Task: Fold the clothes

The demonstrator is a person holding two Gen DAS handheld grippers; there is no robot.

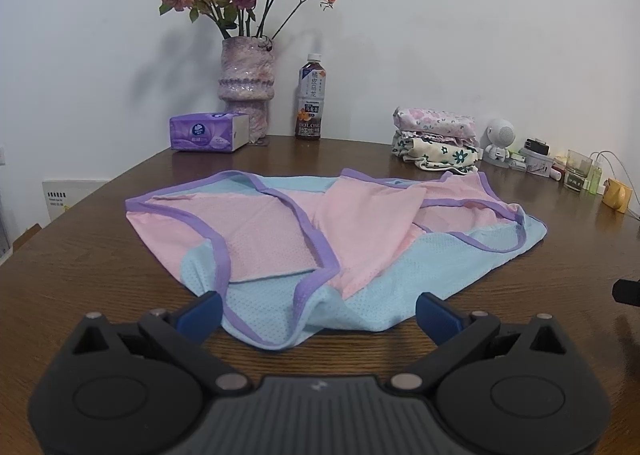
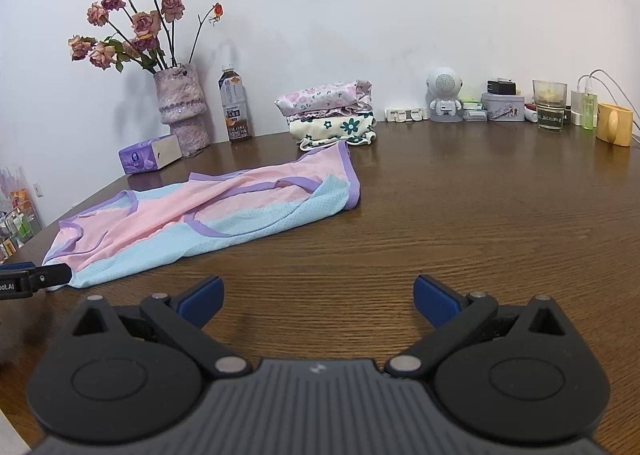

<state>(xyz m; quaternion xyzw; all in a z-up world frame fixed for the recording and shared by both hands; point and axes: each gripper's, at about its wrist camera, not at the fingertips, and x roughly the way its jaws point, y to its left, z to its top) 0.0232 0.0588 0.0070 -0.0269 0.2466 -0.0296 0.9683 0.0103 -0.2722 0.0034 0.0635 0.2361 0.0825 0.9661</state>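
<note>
Pink-blue tank top (image 1: 320,239) flat mid-desk (image 2: 480,223), long axis parallel to back edge, near folded stack (image 2: 328,115). Left tongs (image 1: 318,309) spread wide, empty, at garment's near hem. Right tongs (image 2: 318,297) wide apart, empty, over bare wood.

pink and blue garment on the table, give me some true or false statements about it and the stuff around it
1. The pink and blue garment lies spread on the wooden table. True.
2. The left gripper is shut on the garment's hem. False: its fingers stand apart, the hem lying between them, ungripped.
3. The right gripper is open over bare table. True.
4. The oolong tea bottle lies on its side. False: it stands upright beside the vase of dried roses.
5. A stack of folded floral clothes sits near the wall. True.
</note>
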